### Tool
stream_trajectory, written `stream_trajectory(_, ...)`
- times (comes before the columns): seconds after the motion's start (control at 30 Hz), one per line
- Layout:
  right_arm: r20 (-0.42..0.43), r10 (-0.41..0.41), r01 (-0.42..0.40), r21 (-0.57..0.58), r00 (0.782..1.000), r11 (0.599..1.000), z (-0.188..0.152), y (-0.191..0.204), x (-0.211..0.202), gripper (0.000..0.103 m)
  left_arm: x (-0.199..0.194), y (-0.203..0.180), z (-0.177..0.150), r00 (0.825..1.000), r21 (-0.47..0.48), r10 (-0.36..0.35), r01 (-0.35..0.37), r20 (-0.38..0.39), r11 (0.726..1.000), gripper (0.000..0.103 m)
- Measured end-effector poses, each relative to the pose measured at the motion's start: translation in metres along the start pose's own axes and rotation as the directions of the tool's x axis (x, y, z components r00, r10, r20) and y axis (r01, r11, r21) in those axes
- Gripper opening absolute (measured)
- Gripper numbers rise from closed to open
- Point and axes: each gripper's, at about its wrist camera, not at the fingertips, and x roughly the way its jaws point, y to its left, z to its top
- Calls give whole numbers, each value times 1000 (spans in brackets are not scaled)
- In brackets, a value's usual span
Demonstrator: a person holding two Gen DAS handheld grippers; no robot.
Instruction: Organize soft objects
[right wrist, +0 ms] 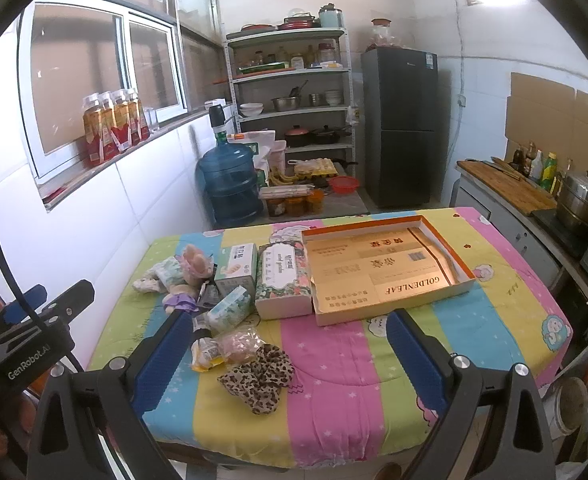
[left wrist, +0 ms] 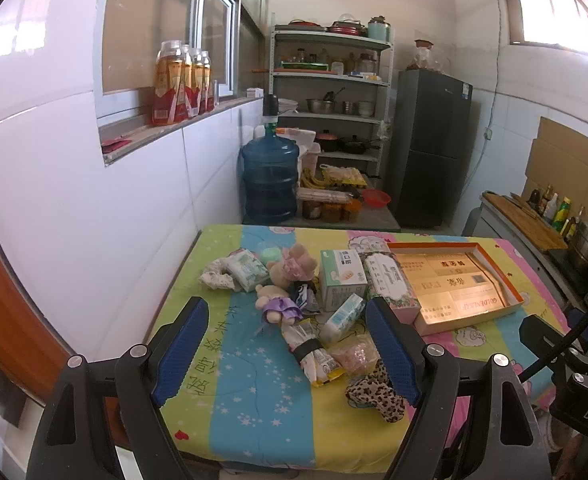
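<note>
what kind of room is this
Most likely a home kitchen: a dark fridge, a metal shelf of pots and bowls, and a steamer pot beside sauce bottles on the counter.

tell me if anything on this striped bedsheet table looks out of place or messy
The soft items lie in a loose heap at the table's left: plush bears, tissue packs, snack bags, a leopard-print scrunchie. The open gold cardboard tray holds none of them.
</note>
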Motion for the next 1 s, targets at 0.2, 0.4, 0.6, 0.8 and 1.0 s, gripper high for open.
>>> stream_trajectory(0.2,-5,7,-7,-5,1000,1000,2,1,2,98,3,4,1,1000,-6,-2,2,-8,1000,82)
stream_trajectory(0.4,-11,11,-11,-8,1000,1000,3,3,5,98,5,6,2,1000,-10,1,-1,-12,1000,82)
stream_trajectory(0.6,-15,16,-16,-11,1000,1000,3,5,9,98,8,9,3,1000,-14,3,-3,-17,1000,82)
stream_trajectory(0.8,-18,20,-20,-10,1000,1000,3,5,9,98,10,11,4,1000,-16,1,-1,-21,1000,82)
stream_trajectory(1.0,-77,69,-69,-8,995,998,-9,6,29,98,21,21,-1,999,-18,11,-11,-36,1000,82)
